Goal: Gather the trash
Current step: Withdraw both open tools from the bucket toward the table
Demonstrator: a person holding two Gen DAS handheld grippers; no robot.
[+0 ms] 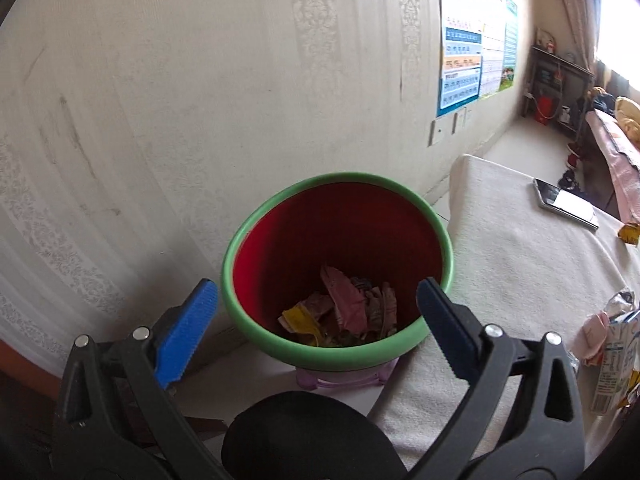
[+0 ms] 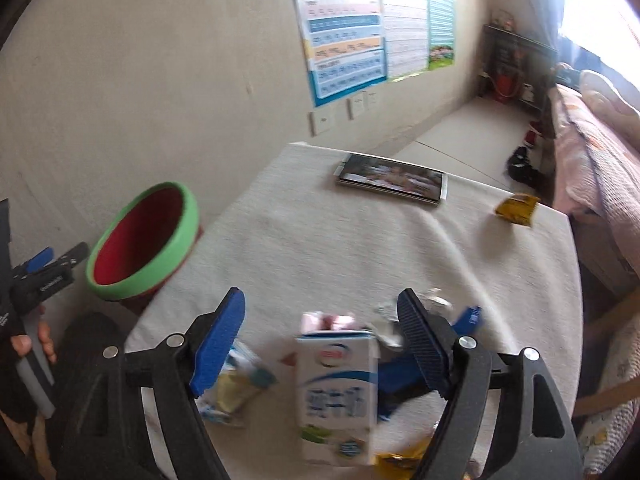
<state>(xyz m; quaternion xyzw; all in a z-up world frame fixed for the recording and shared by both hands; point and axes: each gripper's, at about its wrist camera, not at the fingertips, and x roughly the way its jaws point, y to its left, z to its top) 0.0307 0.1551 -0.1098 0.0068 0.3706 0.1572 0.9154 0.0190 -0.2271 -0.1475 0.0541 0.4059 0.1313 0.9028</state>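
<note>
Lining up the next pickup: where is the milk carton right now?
In the right wrist view the milk carton stands upright on the white-covered table, between the open right tongs, with a blue wrapper right of it and the green-rimmed bin far left.

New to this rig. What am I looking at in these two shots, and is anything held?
No robot: a person carries two hand-held claws, each with a fisheye camera looking along its blue-padded fingers. The left view shows the left claw open and empty over a red bin with a green rim, wrappers already inside. The right view shows the right claw open above a milk carton, not gripping it. On the white table also lie a phone, a yellow wrapper and more litter beside the carton.
</note>
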